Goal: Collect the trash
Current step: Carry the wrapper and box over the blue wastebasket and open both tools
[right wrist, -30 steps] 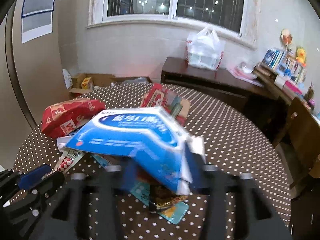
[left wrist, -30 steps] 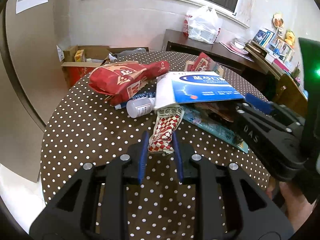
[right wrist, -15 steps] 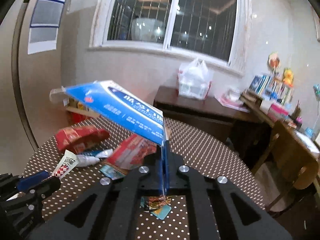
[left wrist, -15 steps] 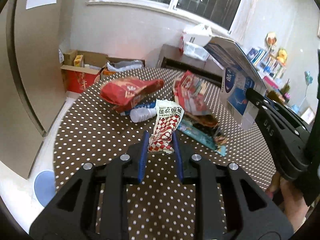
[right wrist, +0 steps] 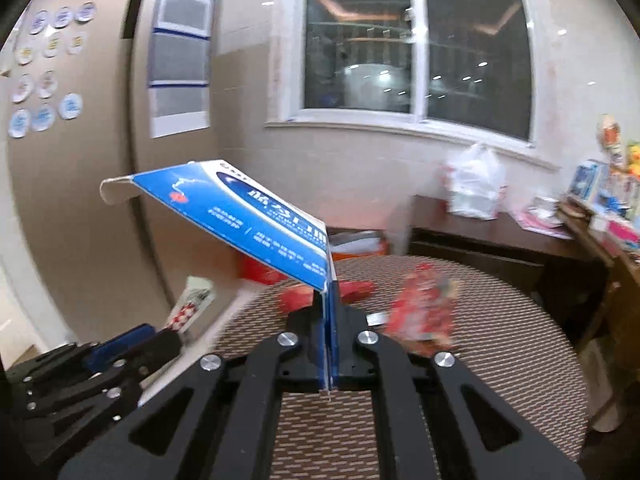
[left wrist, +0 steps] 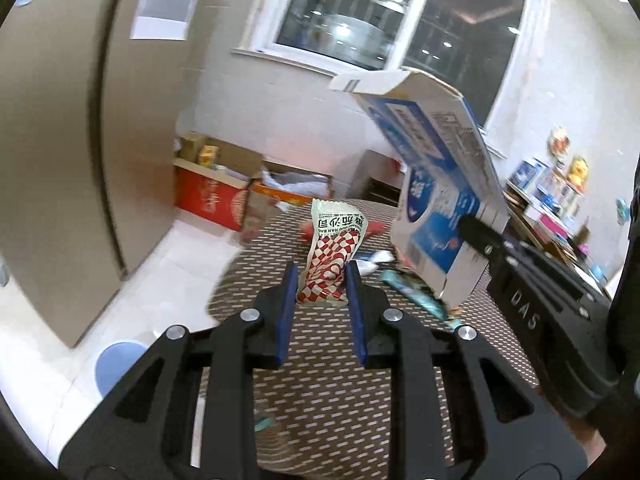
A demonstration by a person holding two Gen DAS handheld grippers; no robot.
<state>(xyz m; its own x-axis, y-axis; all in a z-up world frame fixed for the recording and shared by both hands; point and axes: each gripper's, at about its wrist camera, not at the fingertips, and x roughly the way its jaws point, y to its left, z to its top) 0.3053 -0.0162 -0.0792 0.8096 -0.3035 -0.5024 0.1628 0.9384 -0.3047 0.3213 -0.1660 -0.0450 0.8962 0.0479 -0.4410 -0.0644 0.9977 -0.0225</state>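
both grippers lifted clear of the table, each with a piece of trash

the round table (right wrist: 500, 344) with its brown dotted cloth fills the lower middle of both views, blurred by motion. behind it stands a dark wooden sideboard (right wrist: 480, 240) with a white plastic bag (right wrist: 474, 188) on top, under a barred window (right wrist: 416, 40). on the floor by the wall sit red cardboard boxes (left wrist: 210, 200), and a round pale blue object (left wrist: 118, 360) lies on the white tiles at lower left.

the blue and white flattened carton (right wrist: 244, 216) is held in the air above the table, tilted up and to the left, its lower edge pinched between the fingers of the right gripper (right wrist: 329, 320), which are closed almost together on it. in the left wrist view the same carton (left wrist: 436, 196) hangs to the right, above the table's edge.

a red snack bag (right wrist: 424, 308) lies on the table to the right of the carton, and another red wrapper (right wrist: 356, 290) lies just behind the gripper; both are smeared. a teal packet (left wrist: 416, 300) lies beneath the carton.

the left gripper (left wrist: 320, 292) is closed on the lower end of a red-and-white checkered sachet (left wrist: 334, 260), which stands upright between the blue pads (left wrist: 287, 312), raised off the table.
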